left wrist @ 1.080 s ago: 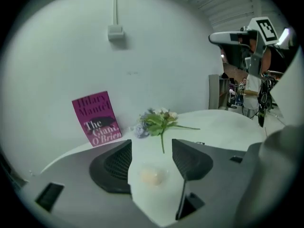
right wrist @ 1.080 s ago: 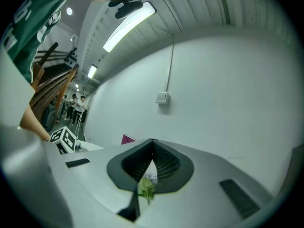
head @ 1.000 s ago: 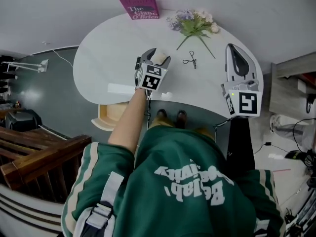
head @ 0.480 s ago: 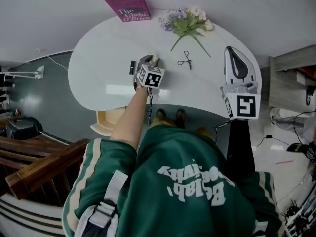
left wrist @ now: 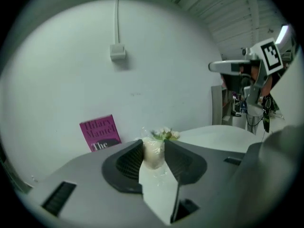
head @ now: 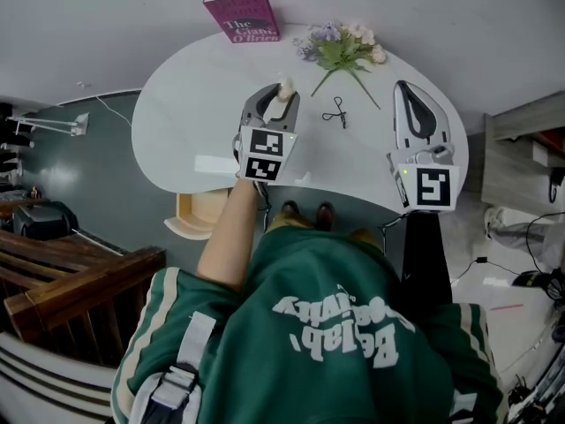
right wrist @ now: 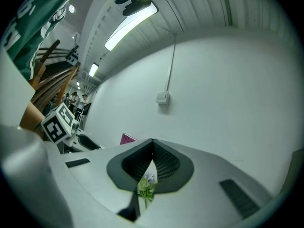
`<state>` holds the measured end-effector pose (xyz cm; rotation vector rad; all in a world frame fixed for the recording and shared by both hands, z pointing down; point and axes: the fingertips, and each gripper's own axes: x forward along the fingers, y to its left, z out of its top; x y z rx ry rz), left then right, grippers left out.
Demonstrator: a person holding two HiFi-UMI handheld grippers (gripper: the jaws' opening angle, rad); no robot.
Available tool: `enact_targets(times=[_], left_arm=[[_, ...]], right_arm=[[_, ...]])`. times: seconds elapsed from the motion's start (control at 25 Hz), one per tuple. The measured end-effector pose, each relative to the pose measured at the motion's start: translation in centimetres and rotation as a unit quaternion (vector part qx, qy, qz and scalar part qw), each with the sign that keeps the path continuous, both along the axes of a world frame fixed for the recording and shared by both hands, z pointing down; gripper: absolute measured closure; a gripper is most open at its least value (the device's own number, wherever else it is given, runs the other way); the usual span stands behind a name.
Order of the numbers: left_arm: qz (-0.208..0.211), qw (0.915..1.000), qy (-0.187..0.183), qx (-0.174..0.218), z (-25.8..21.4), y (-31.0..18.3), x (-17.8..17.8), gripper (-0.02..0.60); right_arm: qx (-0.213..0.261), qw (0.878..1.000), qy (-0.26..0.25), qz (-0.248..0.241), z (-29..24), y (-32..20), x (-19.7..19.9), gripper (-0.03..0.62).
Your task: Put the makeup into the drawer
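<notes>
left gripper (head: 278, 94): jaws just closing, now pinching cream makeup item (left wrist: 153, 152) | item: upper centre of head view, over white table (head: 177, 122) | right gripper (head: 404, 88): jaws pressed together, empty, right of frame | book (head: 243, 14), flowers (head: 344, 44): top edge

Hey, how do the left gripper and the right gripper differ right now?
The left gripper has just been closing its jaws on a small cream makeup piece; the right gripper holds nothing, jaws together. The left gripper is over the middle of the table, the right gripper near its right edge. Both point toward the wall.
</notes>
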<state>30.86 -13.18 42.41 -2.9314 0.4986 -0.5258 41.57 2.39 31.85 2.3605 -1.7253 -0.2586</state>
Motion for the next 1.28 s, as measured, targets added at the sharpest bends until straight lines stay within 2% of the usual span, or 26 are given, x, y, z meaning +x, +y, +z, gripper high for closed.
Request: enact_targets(times=[0.12, 0.24, 0.36, 0.52, 0.72, 1.08, 1.28], left_arm=[[0.015, 0.9984, 0.050, 0.022, -5.4, 1.6, -0.5, 0.425], [0.014, 0.9930, 0.108, 0.044, -10.5, 2.8, -1.5, 0.425], [0.009, 0.9885, 0.137, 0.064, -13.1, 3.4, -2.8, 0.425], [-0.009, 0.9877, 0.142, 0.065, -13.6, 2.8, -5.1, 0.425], [-0.047, 0.9854, 0.145, 0.077, -14.4, 1.0, -9.9, 0.425], [-0.145, 0.9751, 0.134, 0.101, -15.8, -3.4, -22.8, 0.425], [-0.208, 0.9613, 0.138, 0.116, -16.5, -4.5, -31.0, 0.425]], right_arm=[[0.013, 1.000, 0.005, -0.008, -0.8, -0.2, -0.6, 0.585], [0.029, 0.999, 0.010, -0.009, -1.6, -0.2, -0.8, 0.585], [0.035, 0.999, 0.008, -0.011, -1.9, -0.3, -1.1, 0.585], [0.037, 0.999, 0.004, -0.027, -2.2, -1.6, -2.8, 0.585], [0.037, 0.996, -0.001, -0.076, -2.4, -4.9, -7.2, 0.585], [0.038, 0.982, -0.010, -0.184, -2.8, -13.0, -18.7, 0.585], [0.039, 0.965, -0.012, -0.257, -3.2, -16.7, -26.5, 0.585]])
